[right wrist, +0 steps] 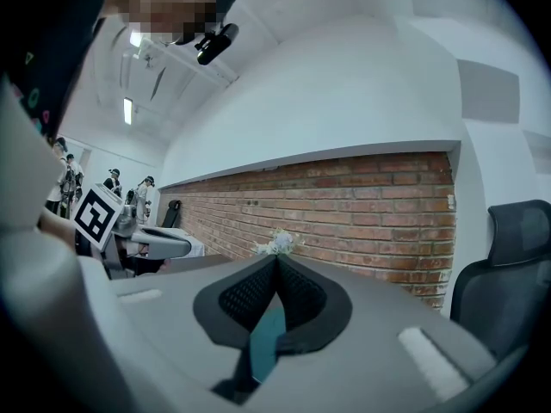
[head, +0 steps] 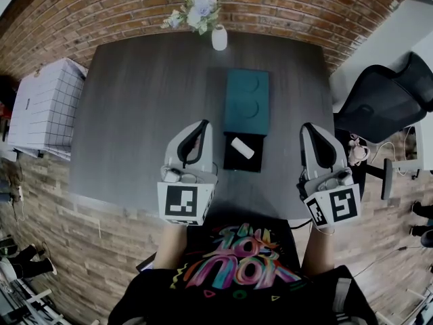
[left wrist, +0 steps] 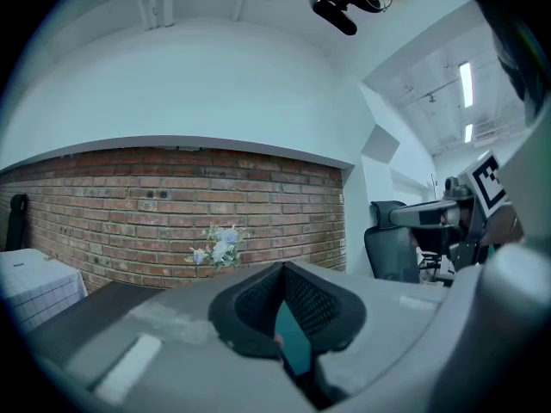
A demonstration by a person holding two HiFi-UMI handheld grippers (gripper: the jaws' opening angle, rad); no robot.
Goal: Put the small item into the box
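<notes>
The small white item [head: 242, 147] lies inside the black box [head: 232, 161], clear of both pairs of jaws. The left gripper [head: 204, 122] hangs just left of the box and the right gripper [head: 306, 125] well to the box's right. The item's long axis runs slantwise, from the box's far left toward its near right. Both grippers have their jaws pressed together, tips meeting, with nothing pinched. A teal lid [head: 246, 102] adjoins the box's far edge

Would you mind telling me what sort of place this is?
Probably an office or workroom: a dark table by a brick wall, a black office chair beside it, ceiling strip lights.
</notes>
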